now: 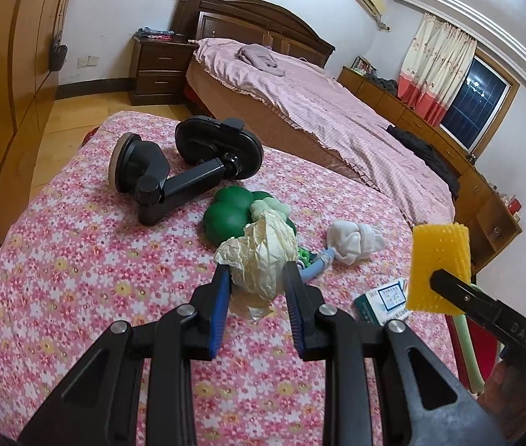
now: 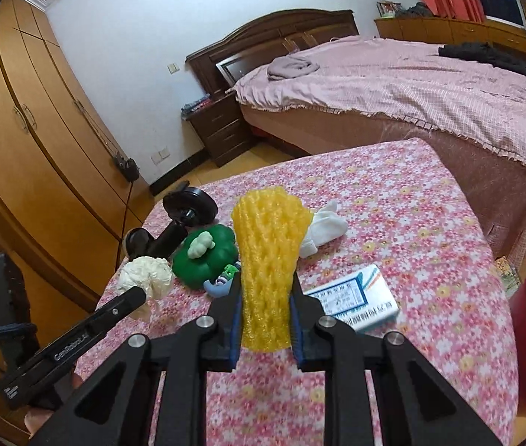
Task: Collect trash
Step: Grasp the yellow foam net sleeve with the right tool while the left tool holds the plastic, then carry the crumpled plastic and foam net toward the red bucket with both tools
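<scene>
Left gripper (image 1: pixel 257 278) clamps crumpled paper (image 1: pixel 259 256), right gripper (image 2: pixel 265 297) clamps yellow foam net (image 2: pixel 268 260); both springy, light, could slip out if jaws loosen mid-carry.

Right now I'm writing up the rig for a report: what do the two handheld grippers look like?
Both are matte black with silver rivets and triangular cut-outs. The left gripper and right gripper each have blue ribbed pads on their fingers. The left gripper's side carries white "GenRobot" lettering.
</scene>
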Tool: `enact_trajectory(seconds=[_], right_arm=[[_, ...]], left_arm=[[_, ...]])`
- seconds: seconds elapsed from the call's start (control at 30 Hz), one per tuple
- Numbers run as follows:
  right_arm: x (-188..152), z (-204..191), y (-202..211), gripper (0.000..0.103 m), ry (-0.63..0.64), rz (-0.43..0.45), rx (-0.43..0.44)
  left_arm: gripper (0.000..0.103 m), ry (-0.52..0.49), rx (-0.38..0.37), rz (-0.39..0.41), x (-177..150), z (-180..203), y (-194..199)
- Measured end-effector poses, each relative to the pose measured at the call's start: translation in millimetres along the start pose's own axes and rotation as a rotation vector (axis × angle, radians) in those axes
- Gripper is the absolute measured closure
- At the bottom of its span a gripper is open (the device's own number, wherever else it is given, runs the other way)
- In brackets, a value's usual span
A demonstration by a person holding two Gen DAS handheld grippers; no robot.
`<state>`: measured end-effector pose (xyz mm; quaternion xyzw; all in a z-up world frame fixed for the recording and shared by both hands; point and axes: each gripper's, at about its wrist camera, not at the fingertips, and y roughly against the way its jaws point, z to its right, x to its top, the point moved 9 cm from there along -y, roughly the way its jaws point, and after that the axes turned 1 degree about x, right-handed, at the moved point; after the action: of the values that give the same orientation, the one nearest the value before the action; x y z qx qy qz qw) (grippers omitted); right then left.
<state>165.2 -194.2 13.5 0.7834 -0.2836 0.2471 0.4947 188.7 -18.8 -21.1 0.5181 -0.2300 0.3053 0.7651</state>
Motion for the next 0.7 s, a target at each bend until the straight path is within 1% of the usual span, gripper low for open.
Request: enact_trajectory(seconds=[0.33,0.53,0.7], right_arm=[[-11,7,47,0.080,-0.039,0.072,-0.010],[-15,19,70,0.080,-0.060,0.113,-0.020],[-17,38,94,0.080,-0.099,0.146,-0.033]], left_arm=[[0.074,-0.028,-0.049,0.028,-4,21,27],[0.074,-0.044,-0.086,0.023,-8,41,38],[0.075,-0.077,-0.113,0.005,-13,63,42]])
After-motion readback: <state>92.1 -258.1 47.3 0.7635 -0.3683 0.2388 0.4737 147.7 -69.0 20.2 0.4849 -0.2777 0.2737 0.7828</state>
